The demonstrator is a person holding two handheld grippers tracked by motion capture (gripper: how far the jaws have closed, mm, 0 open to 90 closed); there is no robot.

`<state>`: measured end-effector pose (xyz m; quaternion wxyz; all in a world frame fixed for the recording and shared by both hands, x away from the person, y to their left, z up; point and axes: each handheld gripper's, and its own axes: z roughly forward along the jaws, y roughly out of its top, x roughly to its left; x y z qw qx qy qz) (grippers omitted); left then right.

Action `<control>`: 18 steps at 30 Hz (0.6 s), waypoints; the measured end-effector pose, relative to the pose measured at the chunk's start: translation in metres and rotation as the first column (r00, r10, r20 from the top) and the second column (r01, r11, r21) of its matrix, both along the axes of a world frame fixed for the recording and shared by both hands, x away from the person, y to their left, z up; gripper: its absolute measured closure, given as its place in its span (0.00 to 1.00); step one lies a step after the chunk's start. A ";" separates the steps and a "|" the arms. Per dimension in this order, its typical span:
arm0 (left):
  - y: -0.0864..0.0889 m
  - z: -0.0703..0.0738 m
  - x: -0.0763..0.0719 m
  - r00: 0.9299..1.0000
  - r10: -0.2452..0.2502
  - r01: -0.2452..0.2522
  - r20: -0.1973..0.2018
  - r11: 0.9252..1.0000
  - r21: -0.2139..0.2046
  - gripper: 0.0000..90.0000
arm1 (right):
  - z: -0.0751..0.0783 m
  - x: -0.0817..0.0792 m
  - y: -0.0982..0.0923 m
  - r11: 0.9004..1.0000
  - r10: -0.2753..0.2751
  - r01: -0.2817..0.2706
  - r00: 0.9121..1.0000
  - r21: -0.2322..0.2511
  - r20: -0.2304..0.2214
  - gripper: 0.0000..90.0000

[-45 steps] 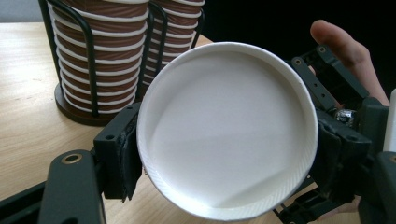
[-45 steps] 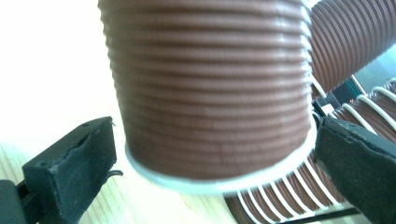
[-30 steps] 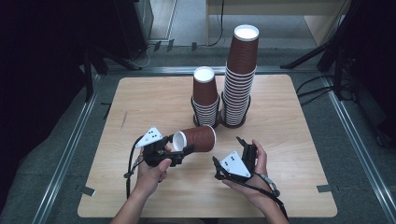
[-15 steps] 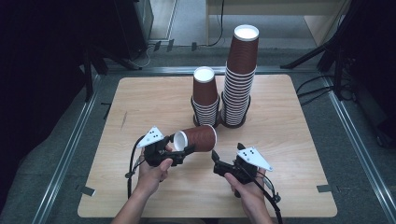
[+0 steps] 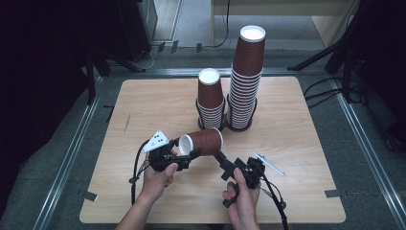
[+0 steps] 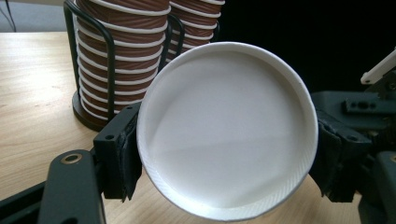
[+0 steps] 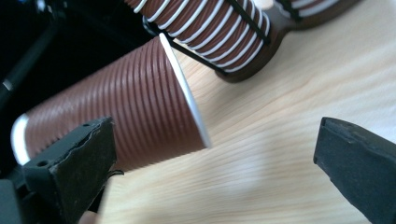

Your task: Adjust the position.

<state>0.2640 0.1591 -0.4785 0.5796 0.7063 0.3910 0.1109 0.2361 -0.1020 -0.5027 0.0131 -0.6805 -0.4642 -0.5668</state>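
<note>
High view: we have the left gripper [image 5: 184, 155] clamped on the brown ribbed paper cup [image 5: 201, 142], held sideways above the table [image 5: 306, 191], right gripper [image 5: 221, 159] jaws apart beside it; light, crushable, so we'd grip gently on the ribbed wall.

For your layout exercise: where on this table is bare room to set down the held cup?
Bare wood lies left of the shorter stack of brown ribbed paper cups, and right of the taller stack. It is crowded at the front centre, around the held brown paper cup and both hands.
</note>
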 end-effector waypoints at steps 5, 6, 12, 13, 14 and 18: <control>-0.001 0.000 -0.001 1.000 0.004 -0.004 0.003 1.000 -0.003 0.26 | -0.001 -0.001 0.005 0.977 -0.001 0.024 0.994 0.214 -0.107 0.00; -0.002 0.000 -0.001 1.000 0.005 -0.005 0.005 1.000 -0.004 0.26 | -0.001 -0.001 0.006 0.969 0.003 0.029 0.992 0.243 -0.129 0.00; -0.003 -0.001 -0.002 1.000 0.008 -0.008 0.009 1.000 0.001 0.26 | -0.001 -0.003 0.017 0.897 0.003 0.108 0.968 0.429 -0.250 0.00; -0.003 -0.001 -0.002 1.000 0.008 -0.008 0.010 1.000 0.001 0.26 | 0.000 -0.003 0.018 0.879 0.003 0.121 0.966 0.461 -0.260 0.00; -0.003 -0.001 -0.002 1.000 0.008 -0.008 0.009 1.000 0.000 0.26 | 0.002 -0.002 0.019 0.862 -0.001 0.134 0.965 0.488 -0.262 0.00; -0.004 -0.001 -0.003 1.000 0.008 -0.008 0.011 1.000 0.001 0.26 | 0.005 0.002 0.021 0.807 0.007 0.167 0.957 0.567 -0.291 0.00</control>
